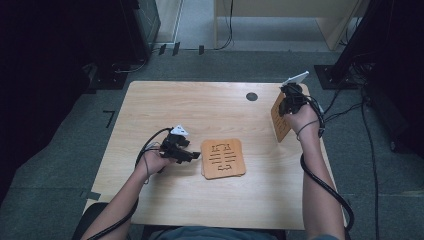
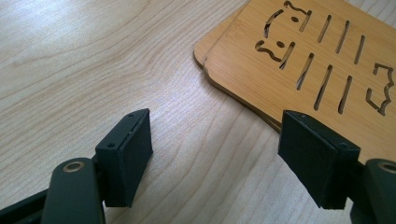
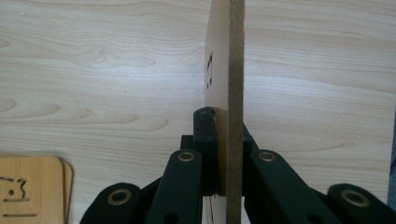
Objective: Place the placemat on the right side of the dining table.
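Note:
A stack of two square bamboo coasters [image 1: 223, 158] with cut-out slots lies flat in the middle of the wooden table [image 1: 200, 110]. My left gripper [image 1: 186, 154] rests just left of the stack, jaws open, with the coaster stack [image 2: 303, 60] ahead of and beside its right jaw. My right gripper [image 1: 289, 106] is at the table's far right, shut on another coaster [image 1: 279, 119] held on edge above the table. In the right gripper view the held coaster [image 3: 229, 70] stands edge-on between the jaws, and the stack [image 3: 32, 189] shows at bottom left.
A dark round cable hole [image 1: 252, 96] sits near the table's far edge. Cables [image 1: 325, 185] trail from both grippers along the forearms. Grey carpet, black stands and wires surround the table.

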A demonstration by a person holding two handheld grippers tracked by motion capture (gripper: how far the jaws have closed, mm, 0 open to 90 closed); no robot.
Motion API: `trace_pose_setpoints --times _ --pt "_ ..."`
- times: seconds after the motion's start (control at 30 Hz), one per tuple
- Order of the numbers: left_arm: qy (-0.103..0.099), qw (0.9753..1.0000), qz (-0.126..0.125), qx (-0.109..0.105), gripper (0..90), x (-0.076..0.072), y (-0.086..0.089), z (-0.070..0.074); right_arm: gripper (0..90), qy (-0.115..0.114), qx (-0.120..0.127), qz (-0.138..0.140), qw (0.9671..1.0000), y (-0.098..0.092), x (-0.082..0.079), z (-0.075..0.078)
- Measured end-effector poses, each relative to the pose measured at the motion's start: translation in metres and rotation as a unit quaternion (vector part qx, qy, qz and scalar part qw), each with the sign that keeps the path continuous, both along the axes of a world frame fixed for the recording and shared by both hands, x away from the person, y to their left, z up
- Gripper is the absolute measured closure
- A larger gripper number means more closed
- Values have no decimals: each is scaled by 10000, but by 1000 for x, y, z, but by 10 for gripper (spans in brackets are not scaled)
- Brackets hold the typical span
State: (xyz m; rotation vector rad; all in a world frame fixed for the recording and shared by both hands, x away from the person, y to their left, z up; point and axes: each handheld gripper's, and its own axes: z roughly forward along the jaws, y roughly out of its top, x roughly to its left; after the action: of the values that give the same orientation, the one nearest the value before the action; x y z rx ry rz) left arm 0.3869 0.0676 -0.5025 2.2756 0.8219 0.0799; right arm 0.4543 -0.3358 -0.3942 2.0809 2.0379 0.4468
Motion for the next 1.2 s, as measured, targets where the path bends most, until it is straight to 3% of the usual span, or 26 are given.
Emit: trace_pose_setpoints --times 0.2,0.77,1.2 --pt "-8 10000 -2 2 249 0 1 0 875 27 51 -198 9998 -6 5 -3" --pt "12 10000 30 -36 248 0 1 0 874 98 250 -385 9989 -10 16 -10" --pt "-4 10000 12 -25 247 0 1 0 864 86 270 -310 9991 -15 16 -10"
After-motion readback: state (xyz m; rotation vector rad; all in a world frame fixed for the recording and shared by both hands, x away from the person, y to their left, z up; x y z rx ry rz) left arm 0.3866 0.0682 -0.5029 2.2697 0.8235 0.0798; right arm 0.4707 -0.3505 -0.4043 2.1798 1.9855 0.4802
